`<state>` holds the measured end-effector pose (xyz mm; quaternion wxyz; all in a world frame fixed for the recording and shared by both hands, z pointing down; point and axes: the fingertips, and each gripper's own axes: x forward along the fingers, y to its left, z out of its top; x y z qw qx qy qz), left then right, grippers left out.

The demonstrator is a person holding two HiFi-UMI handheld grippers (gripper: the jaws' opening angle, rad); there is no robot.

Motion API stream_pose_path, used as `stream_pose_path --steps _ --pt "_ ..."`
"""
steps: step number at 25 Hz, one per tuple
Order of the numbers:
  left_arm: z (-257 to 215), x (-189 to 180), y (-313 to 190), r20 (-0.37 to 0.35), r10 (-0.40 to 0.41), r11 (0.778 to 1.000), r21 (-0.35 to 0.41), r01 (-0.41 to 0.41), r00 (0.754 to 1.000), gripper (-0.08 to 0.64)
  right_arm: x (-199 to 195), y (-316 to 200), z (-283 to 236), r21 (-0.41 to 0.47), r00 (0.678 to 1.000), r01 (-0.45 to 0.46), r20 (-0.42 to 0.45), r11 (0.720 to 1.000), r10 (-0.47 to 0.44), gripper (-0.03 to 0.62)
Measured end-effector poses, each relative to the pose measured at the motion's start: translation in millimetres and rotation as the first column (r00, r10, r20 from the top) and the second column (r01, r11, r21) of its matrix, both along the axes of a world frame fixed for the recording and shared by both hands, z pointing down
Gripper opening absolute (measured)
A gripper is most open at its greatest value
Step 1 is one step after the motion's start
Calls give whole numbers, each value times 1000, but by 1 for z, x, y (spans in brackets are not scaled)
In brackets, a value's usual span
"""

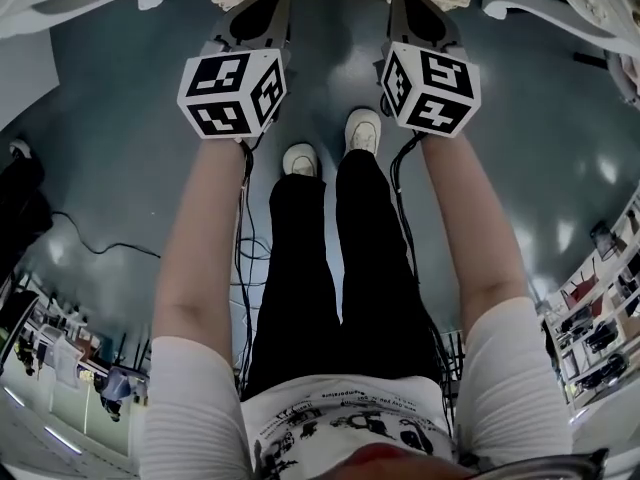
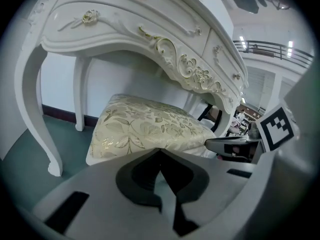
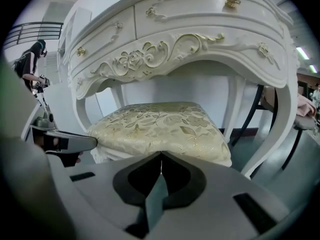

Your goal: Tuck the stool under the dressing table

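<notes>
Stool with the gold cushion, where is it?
In the right gripper view, the gold cushioned stool sits centre, under the white carved dressing table, between its legs.

No legible txt anywhere. Shirt (image 1: 345, 418) has a small printed line above b/w drawings, too tiny & blurred to read. Marker cubes (image 1: 232, 93) carry only b/w square code patterns, no letters or nos.

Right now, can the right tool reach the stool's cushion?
Probably yes. The cushion has its near edge just ahead of the right tool, whose tips are closed. Nothing lies between them, and the dressing table arches above, not across.
</notes>
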<state>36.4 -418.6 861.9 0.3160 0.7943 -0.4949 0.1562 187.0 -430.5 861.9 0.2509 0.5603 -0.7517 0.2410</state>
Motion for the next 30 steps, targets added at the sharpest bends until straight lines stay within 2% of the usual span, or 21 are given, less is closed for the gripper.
stream_pose_path --steps 6,12,15,19,23,27,30 --pt "0 -5 -30 28 10 1000 16 -10 1000 20 -5 -28 0 20 1000 8 -10 1000 -8 17" --pt "2 -2 -52 40 14 999 46 -15 999 20 -4 -52 1 50 996 74 -58 996 -71 18" --pt "2 -3 -55 33 14 999 37 -15 999 20 -5 -55 1 56 996 78 -55 995 -75 18" --pt "-1 0 -53 77 27 999 22 -28 997 20 -3 -53 -2 53 995 86 -56 995 -83 18" --pt "-26 9 -45 62 24 998 50 -27 998 20 -12 -37 -22 49 989 145 10 988 -145 18" --pt "-68 23 -27 35 40 995 91 -43 999 20 -22 -12 -61 77 976 217 -10 973 -217 17" --pt "-98 28 -6 35 57 991 116 -61 998 20 -27 8 -90 91 977 213 11 973 -215 17"
